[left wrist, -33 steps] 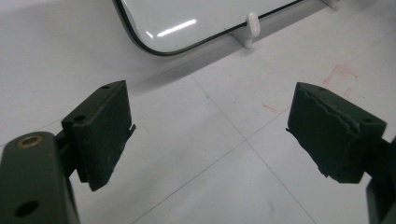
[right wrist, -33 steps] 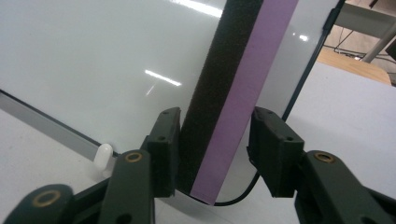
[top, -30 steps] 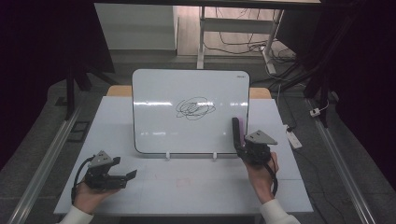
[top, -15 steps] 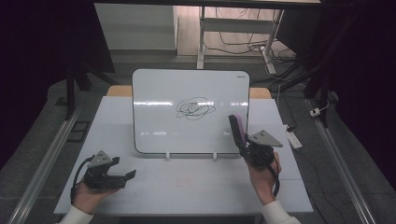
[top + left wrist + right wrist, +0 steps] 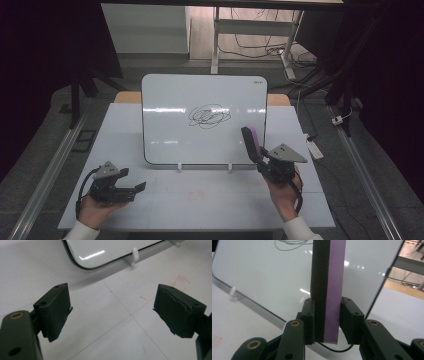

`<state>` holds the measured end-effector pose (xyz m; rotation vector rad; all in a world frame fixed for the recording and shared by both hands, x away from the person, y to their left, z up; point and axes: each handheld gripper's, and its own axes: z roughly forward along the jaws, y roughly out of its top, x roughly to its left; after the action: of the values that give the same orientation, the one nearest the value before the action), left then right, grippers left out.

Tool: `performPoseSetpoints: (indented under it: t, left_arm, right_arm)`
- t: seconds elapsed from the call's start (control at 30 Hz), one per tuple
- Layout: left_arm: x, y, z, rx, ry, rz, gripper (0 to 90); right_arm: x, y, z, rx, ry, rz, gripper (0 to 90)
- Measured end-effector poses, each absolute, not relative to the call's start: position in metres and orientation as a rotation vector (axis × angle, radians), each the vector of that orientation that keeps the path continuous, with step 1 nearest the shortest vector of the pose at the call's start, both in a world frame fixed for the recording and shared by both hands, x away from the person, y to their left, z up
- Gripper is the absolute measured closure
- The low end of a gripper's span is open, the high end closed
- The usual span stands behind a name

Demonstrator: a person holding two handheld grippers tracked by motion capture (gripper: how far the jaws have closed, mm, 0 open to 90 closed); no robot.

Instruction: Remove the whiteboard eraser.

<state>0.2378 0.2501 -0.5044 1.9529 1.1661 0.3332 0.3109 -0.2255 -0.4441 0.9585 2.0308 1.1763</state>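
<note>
- A white desk (image 5: 165,200) carries a whiteboard (image 5: 170,130) that stands propped, leaning back, on two small white clip stands (image 5: 179,167) near the desk's middle.
- A black scribble (image 5: 209,116) of looping lines sits right of the board's centre, in its upper half.
- The right gripper (image 5: 261,159) is held in the person's right hand (image 5: 285,192) at the desk's right side, just in front of the whiteboard's lower right corner.
- Its fingers (image 5: 309,315) are closed onto a whiteboard eraser (image 5: 328,287), which stands upright between them and rises well above their tips.
- In the right gripper view the eraser shows a black felt layer on its left and a purple layer on its right, with the whiteboard close behind it.
- In the high view the eraser's top overlaps the board's lower right edge; whether it touches the surface cannot be told.
- The left gripper (image 5: 131,189) rests in the person's left hand (image 5: 95,210) low over the desk's front left, well apart from the whiteboard.
- Its fingers (image 5: 56,310) are spread wide with nothing between them, and bare desk shows in the gap.
- In the left gripper view the board's rounded lower corner and one clip stand lie beyond the fingers, and faint red marks (image 5: 181,281) stain the desk near the right finger.
- Beyond the desk, cables (image 5: 250,47) lie on the floor by a metal frame leg (image 5: 216,40).
</note>
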Motion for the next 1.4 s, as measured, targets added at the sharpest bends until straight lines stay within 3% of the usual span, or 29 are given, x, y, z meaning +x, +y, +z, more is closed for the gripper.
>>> performPoseSetpoints:
  t: [0.77,1.4]
  left_arm:
    - [0.238,0.239,-0.492,1.934,1.112,0.281,16.3]
    - [0.258,0.196,-0.476,1.984,1.034,0.193,16.8]
  right_arm:
    - [0.287,-0.183,-0.461,0.740,2.240,1.252,66.3]
    - [0.278,-0.159,-0.471,0.639,2.308,1.239,66.2]
